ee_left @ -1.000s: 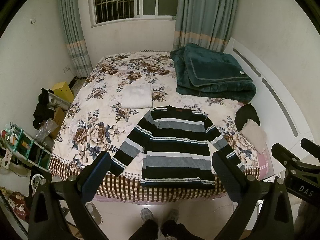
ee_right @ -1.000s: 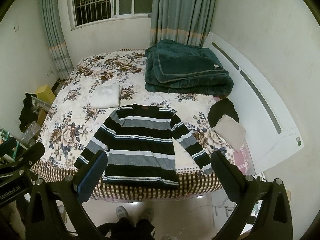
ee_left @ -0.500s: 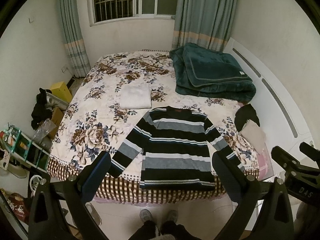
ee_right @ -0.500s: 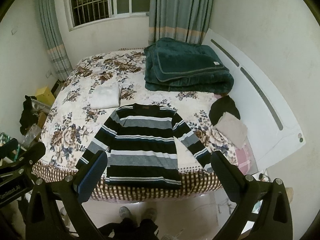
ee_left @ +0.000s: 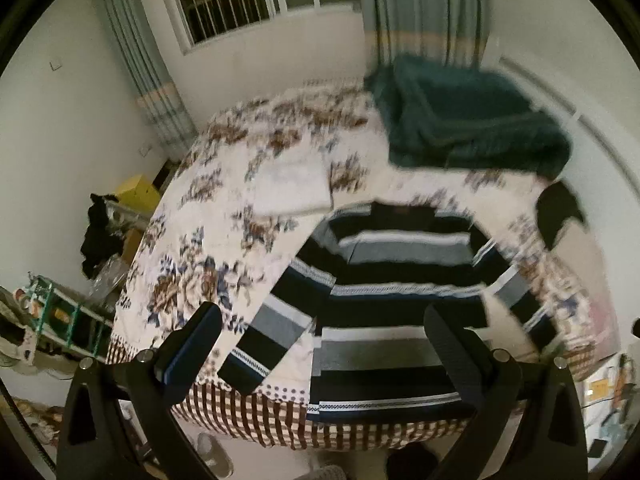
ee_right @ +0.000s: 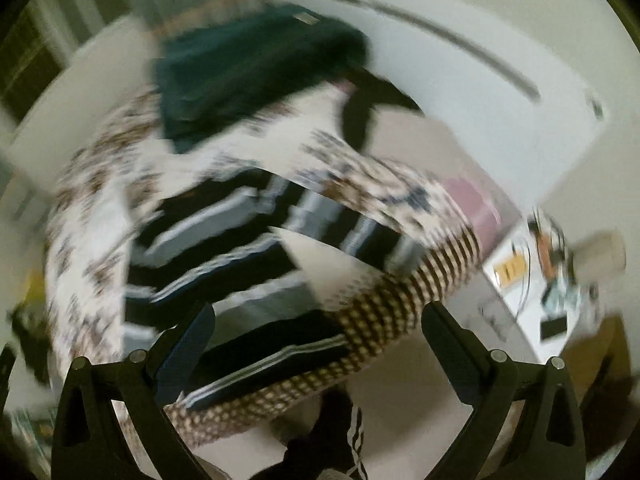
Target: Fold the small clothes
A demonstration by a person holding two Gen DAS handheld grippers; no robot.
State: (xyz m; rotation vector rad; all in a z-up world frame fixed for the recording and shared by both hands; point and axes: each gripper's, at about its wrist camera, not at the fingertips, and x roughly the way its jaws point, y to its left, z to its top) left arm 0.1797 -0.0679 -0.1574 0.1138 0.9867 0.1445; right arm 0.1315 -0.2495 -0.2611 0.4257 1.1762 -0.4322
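Both grippers have dropped closer to the bed since half a second ago, and the right one has swung hard to its right, so its view is now smeared. Left gripper [ee_left: 322, 340] stands wide apart with nothing between its fingers, hanging above the near edge of the bed [ee_left: 200, 220]; right gripper [ee_right: 316, 344] is likewise spread wide and empty, over the bed's near right corner.

Beyond the left gripper lies the striped sweater [ee_left: 392, 280], flat and face up on the floral bedspread, hem at the checked near edge, collar away, both sleeves angled outward. In the right view the striped sweater [ee_right: 224, 248] is blurred but sits ahead and to the left. A folded white garment [ee_left: 292, 192] rests further up the bed, well apart from a dark teal blanket [ee_left: 468, 124] near the headboard.

The sweater looks like a soft, light knit: it will likely drape and stretch rather than hold shape, and the bedspread beneath may lift with it. Pinching each sleeve cuff, or the shoulder and hem on one side, seems the surest hold for a first fold inward.
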